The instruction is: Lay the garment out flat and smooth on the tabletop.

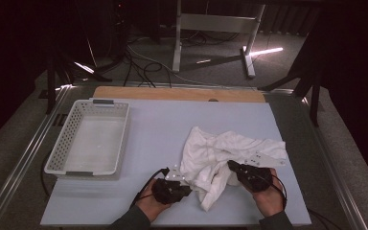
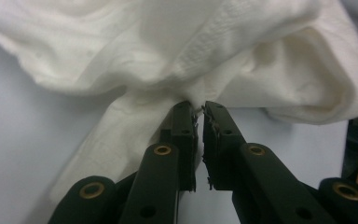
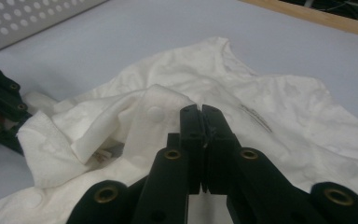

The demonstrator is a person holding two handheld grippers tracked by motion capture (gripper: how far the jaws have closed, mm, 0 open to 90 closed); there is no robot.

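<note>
**Two grippers closed on one white garment**

One crumpled white garment (image 1: 225,155) lies on the pale blue table surface (image 1: 158,129), right of centre and toward the near edge. Its fabric is bunched into folds, with a narrow tail hanging toward the person between the two hands.

The left gripper (image 2: 199,108) is closed on a fold at the garment's near left edge. In the left gripper view a pinch of cloth sits between the jaw tips, and the jaws stand almost together with a thin gap below the tips. In the high view this left gripper (image 1: 184,181) sits just beside the cloth, held by the left hand (image 1: 149,203).

The right gripper (image 3: 200,111) is closed, jaws pressed flat together over the garment; cloth appears nipped at the tips, though the pinch itself is hard to make out. The right hand (image 1: 270,201) holds it at the garment's near right edge.

One white perforated basket (image 1: 67,143) stands well apart at the table's left side. A wooden strip (image 1: 177,93) borders the far edge.
</note>
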